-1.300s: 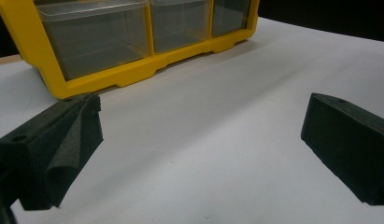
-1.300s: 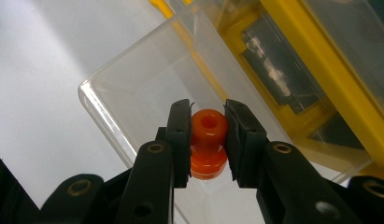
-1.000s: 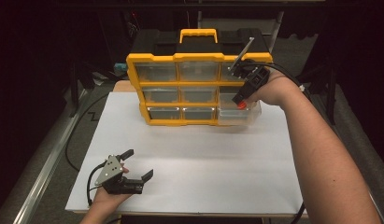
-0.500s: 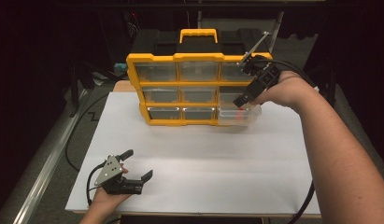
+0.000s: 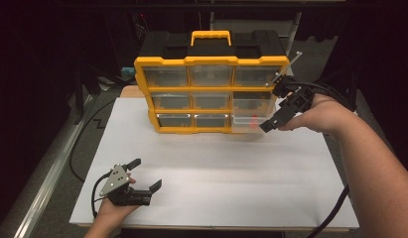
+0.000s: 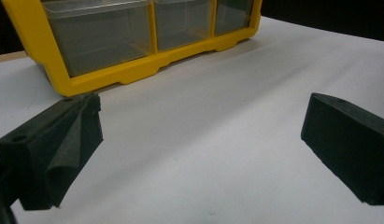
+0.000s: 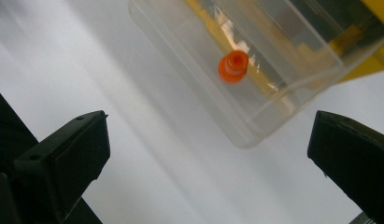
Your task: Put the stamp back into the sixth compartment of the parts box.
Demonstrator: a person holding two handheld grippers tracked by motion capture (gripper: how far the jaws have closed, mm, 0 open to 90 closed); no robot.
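Observation:
A yellow organizer (image 5: 211, 94) with clear drawers stands at the back of the white table. Its bottom right drawer (image 5: 247, 124) is pulled out, and a small orange piece (image 5: 253, 124) lies inside. My right gripper (image 5: 272, 110) hovers open just to the right of that drawer. In the right gripper view the wide-apart jaws frame the clear drawer (image 7: 269, 79) and the orange piece (image 7: 233, 66) from above; this gripper (image 7: 208, 154) holds nothing. My left gripper (image 5: 147, 173) rests open near the front left edge. It (image 6: 199, 140) faces the organizer's lower row (image 6: 110, 70).
The white board (image 5: 216, 173) has free room between the organizer and the front edge. Black cables (image 5: 335, 208) trail off the right side. A metal rail (image 5: 47, 178) runs along the left. Dark surroundings lie behind the organizer.
My right gripper has drifted to the right and a little toward the person, away from the organizer's front. The drawer stays pulled out. The left gripper has not moved.

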